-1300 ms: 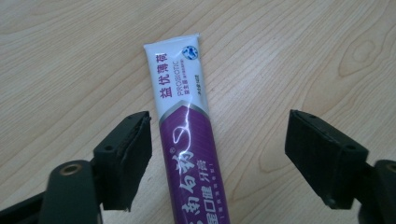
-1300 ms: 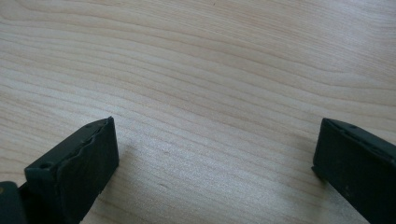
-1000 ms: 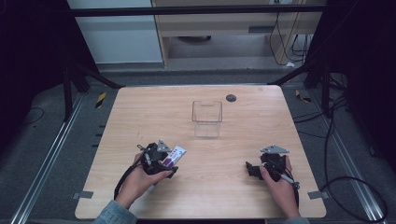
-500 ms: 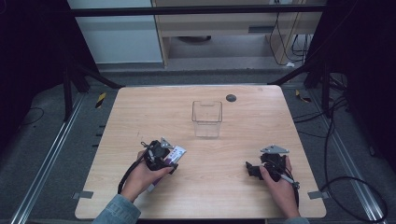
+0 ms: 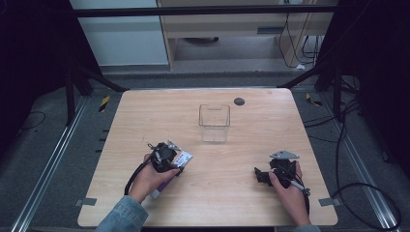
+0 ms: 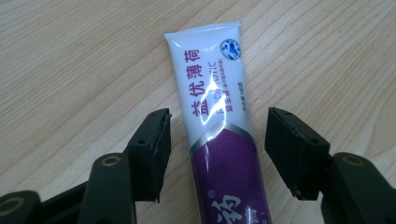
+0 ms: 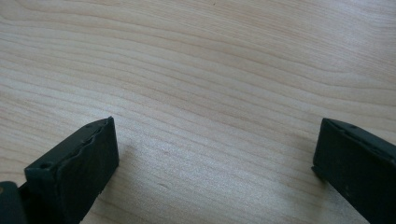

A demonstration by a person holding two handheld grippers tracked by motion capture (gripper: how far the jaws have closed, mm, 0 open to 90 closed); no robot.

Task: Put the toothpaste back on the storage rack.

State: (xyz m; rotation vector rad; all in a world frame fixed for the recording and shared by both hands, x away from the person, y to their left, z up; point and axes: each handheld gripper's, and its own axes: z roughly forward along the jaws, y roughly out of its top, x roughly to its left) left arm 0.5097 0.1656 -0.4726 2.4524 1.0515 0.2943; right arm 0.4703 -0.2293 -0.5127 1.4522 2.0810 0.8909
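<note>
Job barely begun. White-and-purple soft plastic toothpaste tube [image 6: 218,126] lay flat on pale wooden table [image 5: 241,193], at 7 o'clock from clear plastic square box [image 5: 214,123], well apart from it. Box looked empty. Tube not yet lifted.

Left gripper [image 6: 217,151] pointed down over tube, black jaws either side of it, just been closing, pads not touching yet. Grab, lift and carry likely left.

Right gripper [image 7: 212,163] rested low near table's 5 o'clock corner, jaws spread wide, nothing between them, only bare wood.
</note>
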